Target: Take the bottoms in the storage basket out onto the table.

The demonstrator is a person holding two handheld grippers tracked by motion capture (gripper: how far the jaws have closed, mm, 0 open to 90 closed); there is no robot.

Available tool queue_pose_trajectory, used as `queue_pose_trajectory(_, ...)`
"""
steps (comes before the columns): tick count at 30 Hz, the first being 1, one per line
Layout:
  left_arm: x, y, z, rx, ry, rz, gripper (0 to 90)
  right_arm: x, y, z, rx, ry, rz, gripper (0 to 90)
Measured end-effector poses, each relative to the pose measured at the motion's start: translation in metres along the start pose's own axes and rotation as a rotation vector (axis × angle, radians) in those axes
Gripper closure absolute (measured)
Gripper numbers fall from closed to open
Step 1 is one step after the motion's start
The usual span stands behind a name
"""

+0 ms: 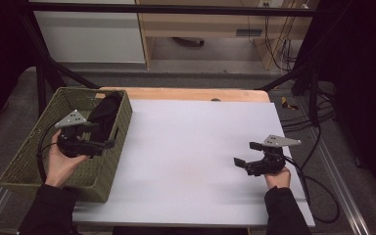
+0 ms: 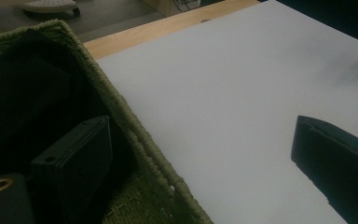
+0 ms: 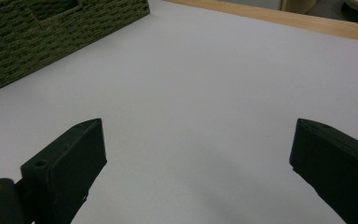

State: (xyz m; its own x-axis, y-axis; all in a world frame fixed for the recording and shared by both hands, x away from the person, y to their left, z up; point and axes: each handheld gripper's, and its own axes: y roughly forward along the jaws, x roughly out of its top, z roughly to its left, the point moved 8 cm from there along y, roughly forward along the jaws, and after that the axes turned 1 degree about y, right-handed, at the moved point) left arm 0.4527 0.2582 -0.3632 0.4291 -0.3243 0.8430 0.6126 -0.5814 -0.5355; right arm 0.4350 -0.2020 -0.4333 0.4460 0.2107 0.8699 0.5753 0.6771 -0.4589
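Currently the open left gripper (image 1: 108,135) straddles the basket (image 1: 17,166) wall; the black cloth (image 1: 105,111) lies just ahead inside, far from the open right gripper (image 1: 247,153).

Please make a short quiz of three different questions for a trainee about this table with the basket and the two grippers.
1. True or false: the black fabric item lies inside the green woven basket.
2. Multiple choice: the left gripper has its jaws A) over the white table sheet far from the basket, B) astride the basket's right wall, C) shut on the fabric.
3. Fill in: the right gripper hovers with open jaws over the ____ sheet.

Key: 1 true. 2 B: in the left gripper view one jaw is inside the basket and the other over the sheet. 3 white.
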Motion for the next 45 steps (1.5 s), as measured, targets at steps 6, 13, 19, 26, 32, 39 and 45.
queue_pose_trajectory(6, 0.004, -0.006, 0.007, 0.016, -0.006, 0.009, 4.8, 0.0, -0.001, -0.001, -0.004, 0.0, 0.001, 4.1)
queue_pose_trajectory(13, 0.012, -0.013, 0.013, 0.028, -0.008, 0.007, 4.9, -0.001, 0.0, -0.002, -0.005, 0.002, 0.004, 4.1)
queue_pose_trajectory(19, 0.019, -0.018, 0.019, 0.06, 0.002, 0.016, 4.9, -0.001, 0.0, -0.001, -0.004, 0.003, 0.002, 4.1)
queue_pose_trajectory(26, 0.029, -0.018, 0.021, 0.075, 0.015, 0.03, 4.8, 0.0, -0.001, -0.002, -0.004, 0.001, 0.001, 4.1)
queue_pose_trajectory(32, 0.04, -0.018, 0.023, 0.08, 0.021, 0.029, 4.8, 0.0, -0.001, -0.002, -0.005, 0.001, 0.001, 4.1)
queue_pose_trajectory(39, 0.047, -0.013, 0.033, 0.093, 0.005, 0.032, 4.8, 0.0, -0.001, -0.002, -0.005, -0.001, 0.001, 4.1)
queue_pose_trajectory(45, 0.047, -0.004, 0.045, 0.112, -0.011, 0.048, 4.9, 0.0, -0.001, -0.002, -0.004, 0.0, 0.0, 4.1)
